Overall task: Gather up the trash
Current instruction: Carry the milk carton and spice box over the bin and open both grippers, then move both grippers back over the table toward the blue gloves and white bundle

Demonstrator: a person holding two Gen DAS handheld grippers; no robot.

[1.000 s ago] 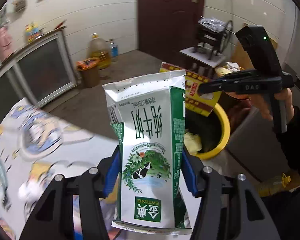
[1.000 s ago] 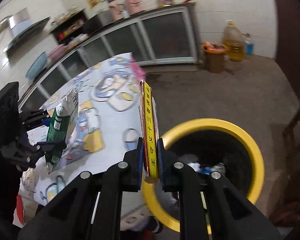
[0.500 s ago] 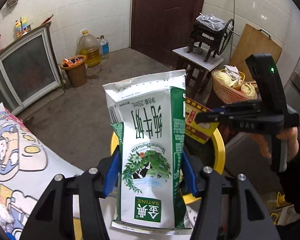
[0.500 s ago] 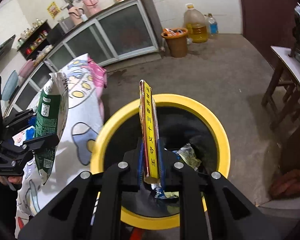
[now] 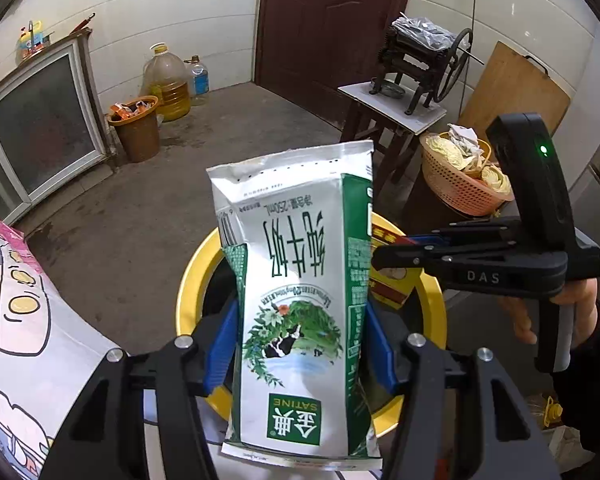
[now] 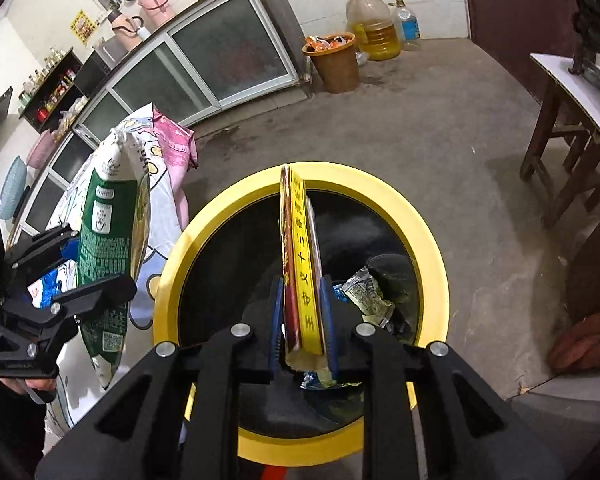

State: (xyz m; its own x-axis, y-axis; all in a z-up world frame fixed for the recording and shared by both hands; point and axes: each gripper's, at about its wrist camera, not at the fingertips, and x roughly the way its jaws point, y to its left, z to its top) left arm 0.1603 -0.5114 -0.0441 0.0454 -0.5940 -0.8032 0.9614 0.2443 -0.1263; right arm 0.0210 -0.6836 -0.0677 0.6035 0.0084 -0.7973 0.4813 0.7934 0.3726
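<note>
- Clamped tight in the left gripper [image 5: 300, 354]: a milk pouch [image 5: 300, 300], green and white, print upside down, blue pads pressing both its sides.
- Seen from the right wrist, same pouch [image 6: 108, 240] standing tall in that gripper [image 6: 80, 276], over the edge of the cartoon tablecloth [image 6: 156, 240], just beside the bin's rim.
- Squeezed in the right gripper [image 6: 302, 320]: a flat box [image 6: 300, 264], yellow and red, held on edge, directly above the bin's mouth.
- From the left wrist, right gripper [image 5: 384, 258] reaching in from the side, box [image 5: 388, 280] partly hidden behind the pouch, over the far rim.
- Just below both: yellow bin [image 6: 436, 280], black inside, crumpled wrappers [image 6: 366, 294] lying at the bottom.
- Same bin [image 5: 190, 280] ringing the pouch in the left view, tablecloth [image 5: 20, 320] at its left.
- Further out on the concrete floor: orange bucket [image 5: 136, 128] full of scraps, big oil jug [image 5: 168, 84] and a smaller bottle [image 5: 198, 78] by the wall.
- Right of that: wooden stool [image 5: 384, 120] carrying a hand-crank machine [image 5: 420, 60], pink basket [image 5: 456, 176] near it.
- At the back: dark door [image 5: 324, 24], glass-front cabinet [image 6: 204, 68].
</note>
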